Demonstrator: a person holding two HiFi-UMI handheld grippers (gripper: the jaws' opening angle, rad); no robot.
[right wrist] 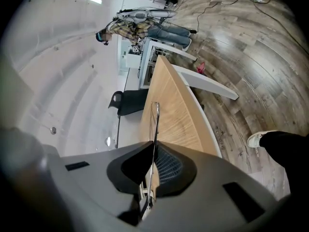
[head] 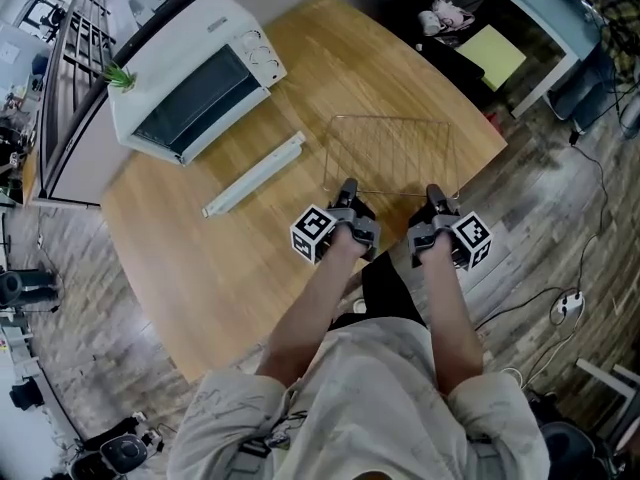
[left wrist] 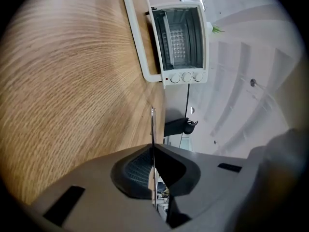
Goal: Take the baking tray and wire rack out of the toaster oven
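As left tool [head: 347, 192] and right tool [head: 437, 198] clamp rack [head: 392, 156] by its near rim, it seems light, stiff, slippery wire.

Wire rack [head: 390, 155] near edge hidden under left gripper [head: 347, 185], right gripper [head: 435, 192]; toaster oven [head: 190, 78] dial markings unreadable.

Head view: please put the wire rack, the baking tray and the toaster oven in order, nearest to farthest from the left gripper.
1. Wire rack: held by the left gripper.
2. Baking tray: on the table, to the left.
3. Toaster oven: far left corner.
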